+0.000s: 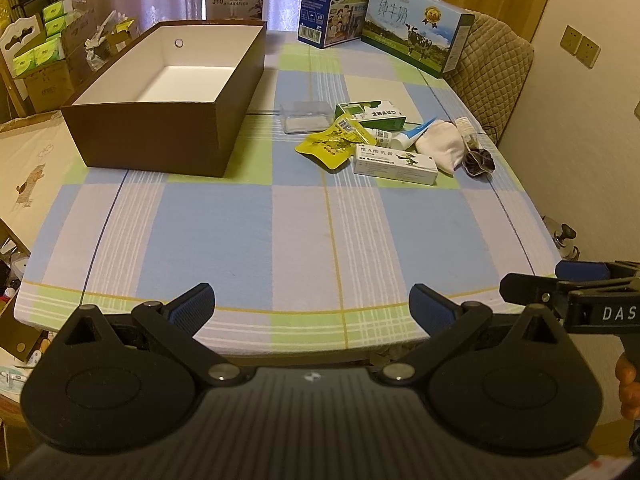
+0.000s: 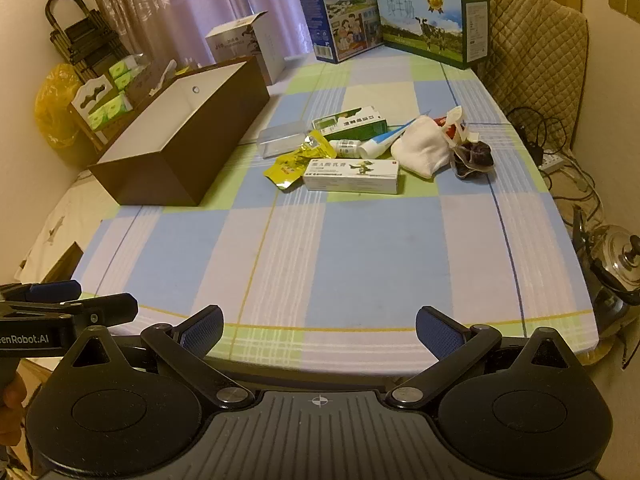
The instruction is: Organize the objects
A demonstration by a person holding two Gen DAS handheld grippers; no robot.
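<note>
An open brown box (image 1: 160, 136) (image 2: 188, 160) with a white inside stands at the table's left. To its right lies a heap: a white medicine carton (image 1: 396, 164) (image 2: 352, 176), a green carton (image 1: 370, 114) (image 2: 350, 124), yellow foil packets (image 1: 330, 144) (image 2: 296, 160), a clear plastic case (image 1: 305, 117) (image 2: 280, 140), a tube (image 1: 412, 134) (image 2: 380, 142), a white cloth pouch (image 1: 440, 144) (image 2: 422, 150) and a dark hair tie (image 1: 478, 160) (image 2: 474, 160). My left gripper (image 1: 312, 304) and right gripper (image 2: 319, 326) hover open over the near table edge, far from the heap, nothing between their fingers.
Two milk cartons (image 1: 340, 0) (image 1: 416, 28) stand at the table's far edge on the checked cloth (image 1: 280, 220). A padded chair back (image 2: 532, 48) is at the far right; a steel kettle (image 2: 616, 256) and cables lie right of the table. Tissue packs and cardboard boxes (image 1: 48, 40) crowd the left.
</note>
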